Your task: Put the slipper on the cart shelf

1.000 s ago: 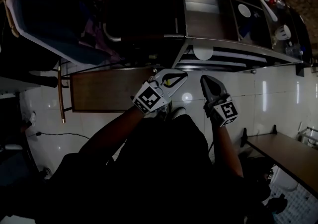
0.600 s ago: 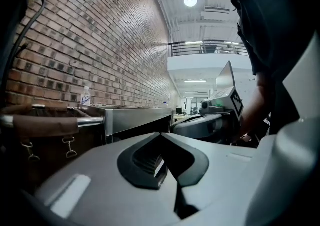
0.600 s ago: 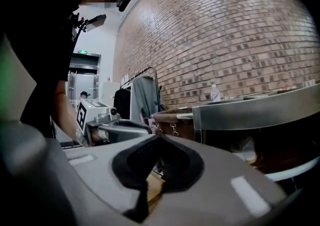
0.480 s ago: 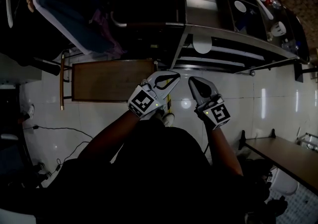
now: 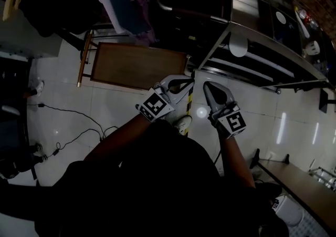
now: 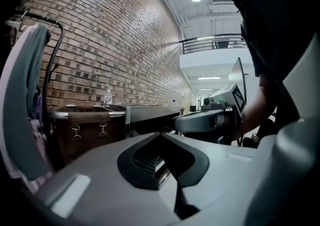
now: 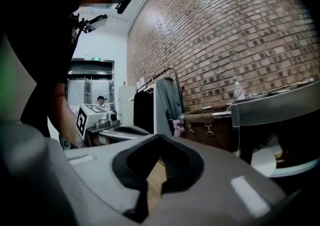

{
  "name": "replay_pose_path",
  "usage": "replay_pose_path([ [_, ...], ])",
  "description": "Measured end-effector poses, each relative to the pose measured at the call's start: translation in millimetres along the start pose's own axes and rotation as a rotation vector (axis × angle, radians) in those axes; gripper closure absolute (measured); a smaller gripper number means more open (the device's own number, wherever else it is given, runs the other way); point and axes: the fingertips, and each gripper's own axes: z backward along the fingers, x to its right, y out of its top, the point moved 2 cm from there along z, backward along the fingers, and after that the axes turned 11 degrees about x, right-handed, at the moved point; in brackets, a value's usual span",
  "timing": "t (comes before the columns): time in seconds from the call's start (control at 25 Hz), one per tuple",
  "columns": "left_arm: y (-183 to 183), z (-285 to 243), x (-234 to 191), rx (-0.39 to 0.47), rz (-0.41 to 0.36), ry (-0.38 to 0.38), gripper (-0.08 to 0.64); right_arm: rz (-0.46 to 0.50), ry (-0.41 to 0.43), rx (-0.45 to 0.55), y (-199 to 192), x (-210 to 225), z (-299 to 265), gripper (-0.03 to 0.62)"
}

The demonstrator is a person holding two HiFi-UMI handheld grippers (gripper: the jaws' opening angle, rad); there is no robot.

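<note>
Both the left claw and right claw are closed on nothing, no slipper in sight; likely light and floppy, best pinched at the sole's rim.

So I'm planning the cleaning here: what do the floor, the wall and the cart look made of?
The floor looks like glossy white tile: grout lines and a lamp's glare show. The wall is bare reddish brick with pale mortar joints. The cart seems to be brushed steel, grey with a dull sheen.
</note>
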Motion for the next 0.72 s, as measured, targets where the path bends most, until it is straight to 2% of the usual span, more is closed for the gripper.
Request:
replay_pose_path([
  [0.24,4.6,50.1,-26.5,-0.007,-0.006,0.010,0.558,-0.010,0.048,-0.018,-11.3,-45.7,-46.7,0.591],
  [0.52,15.2,104.6,-65.4,0.010,-0.008,0.006,0.558,-0.004,0.023,-0.009,-11.7,-79.0,-98.7,0.592],
  [0.72,18.8,118.9,-79.4,0.035,0.005,0.018,0.558,0.063,0.028,-0.033,-13.7,-90.0,-117.6,0.592],
])
